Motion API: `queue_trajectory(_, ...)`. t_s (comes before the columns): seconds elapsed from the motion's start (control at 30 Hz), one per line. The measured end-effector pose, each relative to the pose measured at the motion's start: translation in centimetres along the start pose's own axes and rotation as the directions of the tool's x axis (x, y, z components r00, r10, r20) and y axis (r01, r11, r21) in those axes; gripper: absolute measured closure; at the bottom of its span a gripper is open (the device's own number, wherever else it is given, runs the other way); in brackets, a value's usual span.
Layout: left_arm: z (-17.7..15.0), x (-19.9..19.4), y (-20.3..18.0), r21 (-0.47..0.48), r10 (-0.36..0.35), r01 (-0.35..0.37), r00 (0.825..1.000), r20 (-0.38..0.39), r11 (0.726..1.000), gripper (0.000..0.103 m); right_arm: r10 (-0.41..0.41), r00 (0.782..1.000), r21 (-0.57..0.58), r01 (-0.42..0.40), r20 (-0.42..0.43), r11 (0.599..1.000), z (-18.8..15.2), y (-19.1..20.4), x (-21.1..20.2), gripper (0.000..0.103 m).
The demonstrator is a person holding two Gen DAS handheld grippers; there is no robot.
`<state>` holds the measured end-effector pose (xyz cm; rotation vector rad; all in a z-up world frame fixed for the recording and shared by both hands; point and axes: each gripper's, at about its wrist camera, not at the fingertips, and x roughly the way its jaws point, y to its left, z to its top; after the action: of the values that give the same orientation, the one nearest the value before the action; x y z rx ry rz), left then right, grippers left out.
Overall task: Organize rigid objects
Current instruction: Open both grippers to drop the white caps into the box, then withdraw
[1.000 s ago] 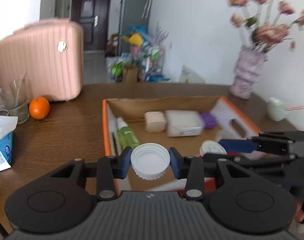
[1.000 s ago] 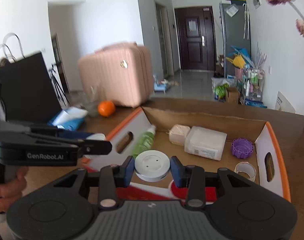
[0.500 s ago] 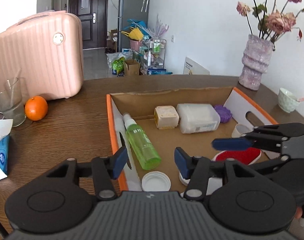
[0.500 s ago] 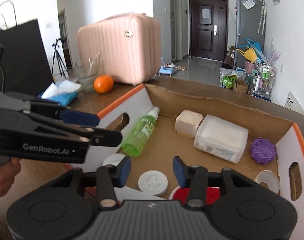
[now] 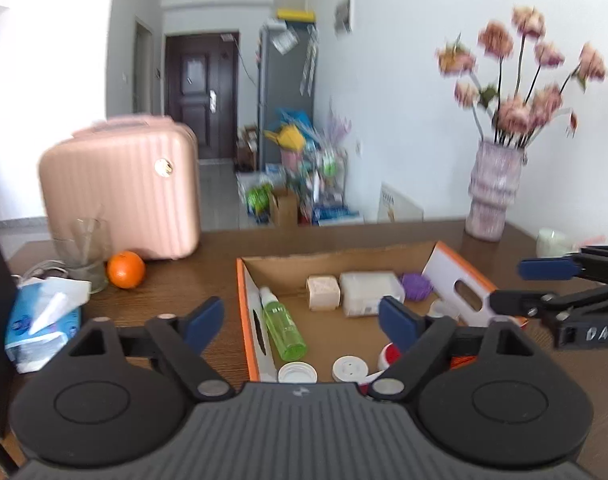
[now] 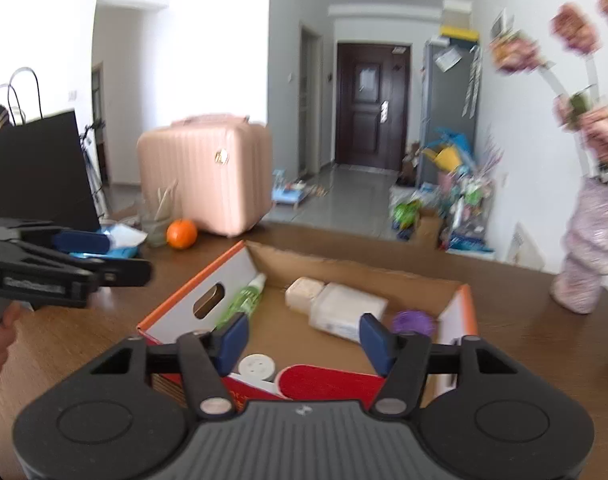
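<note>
Both left gripper [image 5: 302,320] and right gripper [image 6: 304,338] spread wide and empty above orange-edged cardboard box [image 5: 244,300], ribbed white plastic cap [image 5: 297,372] and flat white disc lid [image 5: 349,367] lying inside near front wall.

Both caps released since 1 s ago: left gripper [image 5: 302,322] and right gripper [image 6: 304,338] now gape empty, pulled up and back, ribbed cap [image 5: 297,372] and flat white lid [image 6: 257,367] lying low-center in the box [image 5: 244,300].
</note>
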<state>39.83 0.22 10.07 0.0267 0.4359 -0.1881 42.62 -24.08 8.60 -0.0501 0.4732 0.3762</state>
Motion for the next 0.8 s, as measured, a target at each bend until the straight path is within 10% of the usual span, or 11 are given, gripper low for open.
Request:
queue_trajectory(0.2, -3.7, -7.0, -1.1, -0.008, 0.092, -0.092, 0.985, 0.145, 0.996, 0.000, -0.110, 0.978, 0.051, 0.103, 0.179, 0.993, -2.5, -0.6, -8.1, 0.006)
queue_trajectory(0.8, -9.7, -19.1, -5.8, -0.042, 0.119, -0.112, 0.962, 0.247, 0.993, 0.000, -0.163, 0.934, 0.094, 0.140, 0.319, 0.986, -10.0, 1.8, -19.9, 0.001)
